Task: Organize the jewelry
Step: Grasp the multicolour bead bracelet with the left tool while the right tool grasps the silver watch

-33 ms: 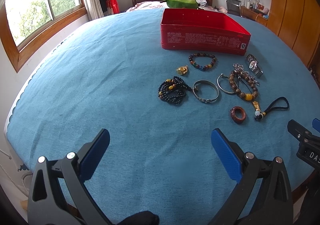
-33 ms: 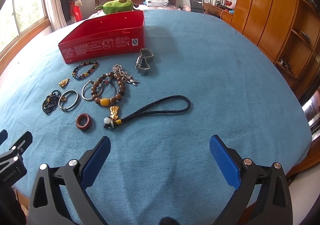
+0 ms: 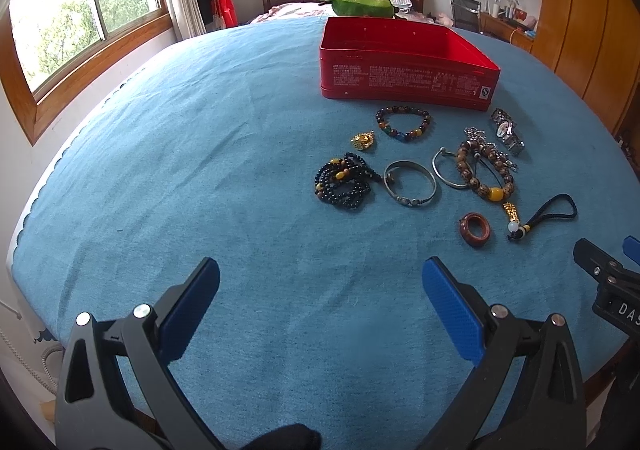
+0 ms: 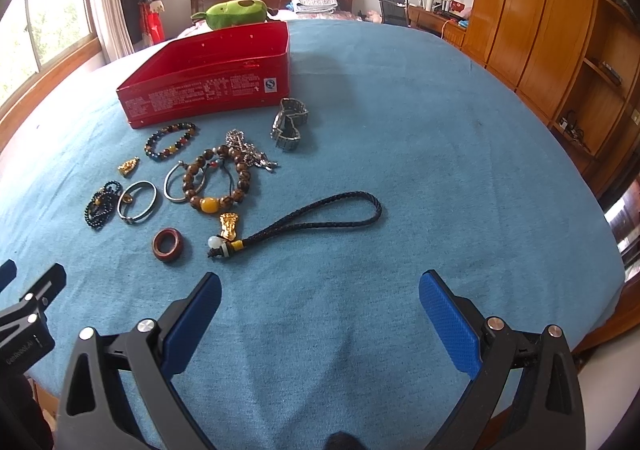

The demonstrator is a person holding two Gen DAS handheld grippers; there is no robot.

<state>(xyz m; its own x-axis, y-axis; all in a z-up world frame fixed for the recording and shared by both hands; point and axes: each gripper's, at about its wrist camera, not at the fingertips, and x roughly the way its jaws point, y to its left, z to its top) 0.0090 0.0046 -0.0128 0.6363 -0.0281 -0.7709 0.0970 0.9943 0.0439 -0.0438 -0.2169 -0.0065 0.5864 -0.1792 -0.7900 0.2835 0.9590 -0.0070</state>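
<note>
A heap of jewelry lies on the blue cloth in front of an open red tin. It holds a colourful bead bracelet, a gold charm, black beads, a silver bangle, a brown bead bracelet, a watch, a red-brown ring and a black braided cord. My left gripper is open over bare cloth, short of the beads. My right gripper is open, just short of the cord.
The blue cloth covers a round table that drops off at the near edge. A green plush toy lies behind the tin. A wooden wardrobe stands on the right and windows on the left.
</note>
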